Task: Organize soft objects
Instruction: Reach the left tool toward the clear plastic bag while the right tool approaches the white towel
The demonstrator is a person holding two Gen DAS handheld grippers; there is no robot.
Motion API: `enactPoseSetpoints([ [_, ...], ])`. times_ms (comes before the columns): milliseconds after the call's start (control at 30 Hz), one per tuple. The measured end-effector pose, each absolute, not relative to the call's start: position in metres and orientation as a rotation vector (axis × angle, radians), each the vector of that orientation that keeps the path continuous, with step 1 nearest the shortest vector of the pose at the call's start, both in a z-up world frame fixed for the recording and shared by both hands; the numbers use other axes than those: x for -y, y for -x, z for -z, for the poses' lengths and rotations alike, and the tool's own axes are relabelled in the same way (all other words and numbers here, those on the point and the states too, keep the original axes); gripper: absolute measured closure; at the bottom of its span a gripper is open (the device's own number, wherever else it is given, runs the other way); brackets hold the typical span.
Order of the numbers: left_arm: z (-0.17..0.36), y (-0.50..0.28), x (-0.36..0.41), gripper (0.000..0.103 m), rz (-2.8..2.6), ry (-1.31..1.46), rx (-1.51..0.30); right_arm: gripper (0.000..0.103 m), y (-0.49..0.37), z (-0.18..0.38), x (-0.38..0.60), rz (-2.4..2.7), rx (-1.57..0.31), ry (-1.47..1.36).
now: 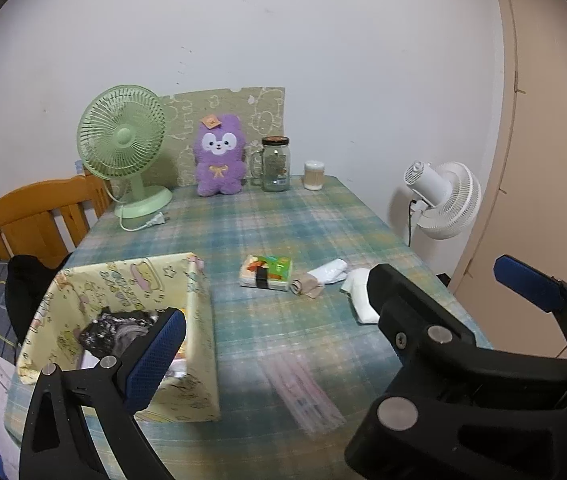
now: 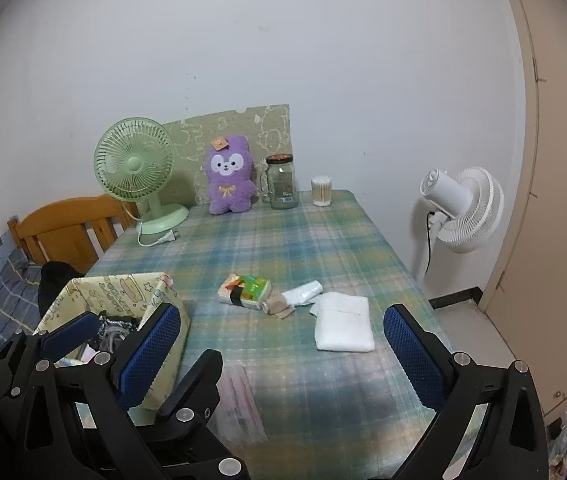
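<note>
A yellow patterned fabric box (image 1: 199, 320) (image 2: 167, 312) stands at the table's near left with dark patterned cloth (image 1: 117, 326) inside. On the plaid tablecloth lie a tissue pack (image 1: 266, 272) (image 2: 245, 289), a rolled beige sock (image 1: 307, 285) (image 2: 277, 306), a small white roll (image 1: 329, 270) (image 2: 303, 293) and a folded white cloth (image 2: 343, 322) (image 1: 357, 292). A purple plush (image 1: 219, 156) (image 2: 230, 174) sits at the back. My left gripper (image 1: 359, 328) is open and empty, above the table beside the box. My right gripper (image 2: 283, 354) is open and empty, near the folded cloth.
A green desk fan (image 1: 123, 144) with a loose plug, a glass jar (image 1: 275, 164) and a cotton swab tub (image 1: 313, 175) stand along the back. A white standing fan (image 2: 463, 208) is right of the table. A wooden chair (image 1: 35, 216) is at the left.
</note>
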State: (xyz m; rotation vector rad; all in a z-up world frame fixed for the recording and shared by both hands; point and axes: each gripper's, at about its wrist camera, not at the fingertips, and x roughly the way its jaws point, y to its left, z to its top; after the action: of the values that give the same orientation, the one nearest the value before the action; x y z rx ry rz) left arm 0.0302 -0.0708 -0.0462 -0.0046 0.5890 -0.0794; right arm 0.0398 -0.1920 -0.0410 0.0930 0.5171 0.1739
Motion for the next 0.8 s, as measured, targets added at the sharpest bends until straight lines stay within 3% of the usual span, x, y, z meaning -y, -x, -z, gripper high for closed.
enactPoseSetpoints([
  [800, 0.115, -0.049, 0.113, 0.006, 0.114, 0.027, -0.731, 0.000, -0.060, 0.112, 0.232, -0.092, -0.611, -0.091],
])
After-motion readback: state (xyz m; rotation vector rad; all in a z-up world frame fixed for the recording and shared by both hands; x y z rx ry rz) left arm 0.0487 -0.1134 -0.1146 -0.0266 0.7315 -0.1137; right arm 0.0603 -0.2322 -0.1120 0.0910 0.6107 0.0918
